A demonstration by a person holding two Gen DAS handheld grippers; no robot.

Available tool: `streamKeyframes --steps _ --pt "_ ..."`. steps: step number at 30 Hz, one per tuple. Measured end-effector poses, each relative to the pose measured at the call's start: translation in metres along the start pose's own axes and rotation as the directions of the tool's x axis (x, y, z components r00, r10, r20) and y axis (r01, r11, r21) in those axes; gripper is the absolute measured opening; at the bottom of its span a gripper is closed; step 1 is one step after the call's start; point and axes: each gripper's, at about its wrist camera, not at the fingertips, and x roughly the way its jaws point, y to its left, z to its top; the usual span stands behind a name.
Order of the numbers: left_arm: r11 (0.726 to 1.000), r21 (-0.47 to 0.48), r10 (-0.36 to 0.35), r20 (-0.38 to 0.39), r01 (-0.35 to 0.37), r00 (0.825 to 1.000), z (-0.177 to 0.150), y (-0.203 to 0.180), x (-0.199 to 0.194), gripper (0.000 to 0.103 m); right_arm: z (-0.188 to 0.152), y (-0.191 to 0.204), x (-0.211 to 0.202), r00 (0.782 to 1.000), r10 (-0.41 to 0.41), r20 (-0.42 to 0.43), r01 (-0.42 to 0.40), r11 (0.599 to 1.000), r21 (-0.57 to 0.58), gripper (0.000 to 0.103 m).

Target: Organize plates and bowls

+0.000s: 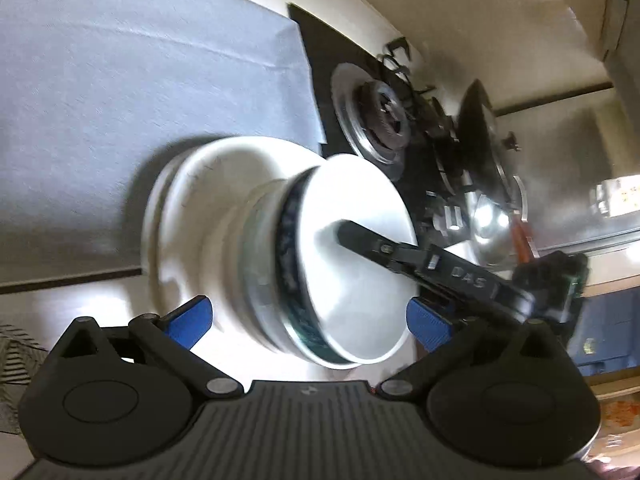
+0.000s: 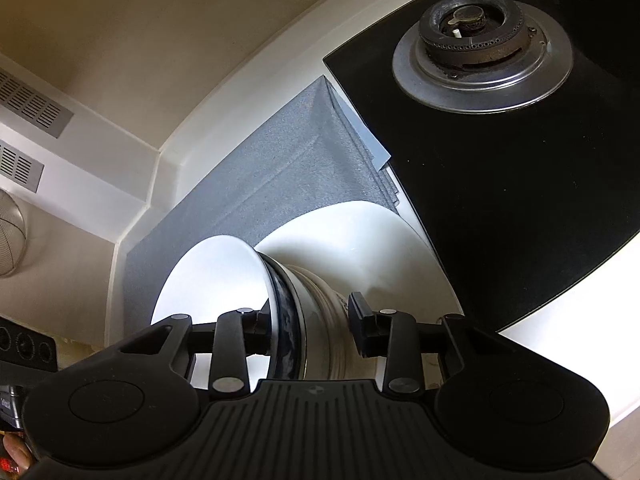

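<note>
right claw (image 2: 309, 326) spread wide, straddling top bowl's (image 2: 224, 276) rim.

The bowls (image 1: 320, 264) look smeared and fuzzy in the left view, so the dark band's pattern cannot be read. In the right view the bowls (image 2: 288, 320) are partly hidden behind the right gripper (image 2: 310, 328). The stove (image 2: 520, 200) is cut off at the top edge. The sieve (image 2: 10, 236) is cut off at the left edge
</note>
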Motion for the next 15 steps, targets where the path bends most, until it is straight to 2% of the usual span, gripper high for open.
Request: streamKeyframes --steps 2,5,7,11,15 --pt "0.998 0.026 0.060 0.052 -0.061 0.997 -0.004 0.000 -0.008 0.103 0.001 0.001 -0.003 1.000 -0.001 0.001 0.001 1.000 0.004 0.039" --pt "0.987 0.072 0.131 0.147 -0.143 0.980 -0.011 -0.001 -0.026 0.103 0.001 0.006 -0.016 0.999 0.010 0.041 -0.008 0.999 -0.033 0.041" --pt "0.979 0.089 0.161 0.200 -0.181 0.967 -0.015 -0.001 -0.036 0.103 0.001 0.014 -0.025 0.997 0.006 0.073 0.001 0.996 -0.092 0.056" --pt "0.966 0.112 0.194 0.269 -0.231 0.943 -0.020 0.000 -0.052 0.103 -0.002 0.023 -0.039 0.994 0.003 0.113 0.017 0.985 -0.173 0.069" --pt "0.936 0.132 0.264 0.349 -0.327 0.899 -0.030 0.002 -0.063 0.103 -0.009 0.017 -0.051 0.990 -0.006 0.140 0.031 0.984 -0.177 0.075"
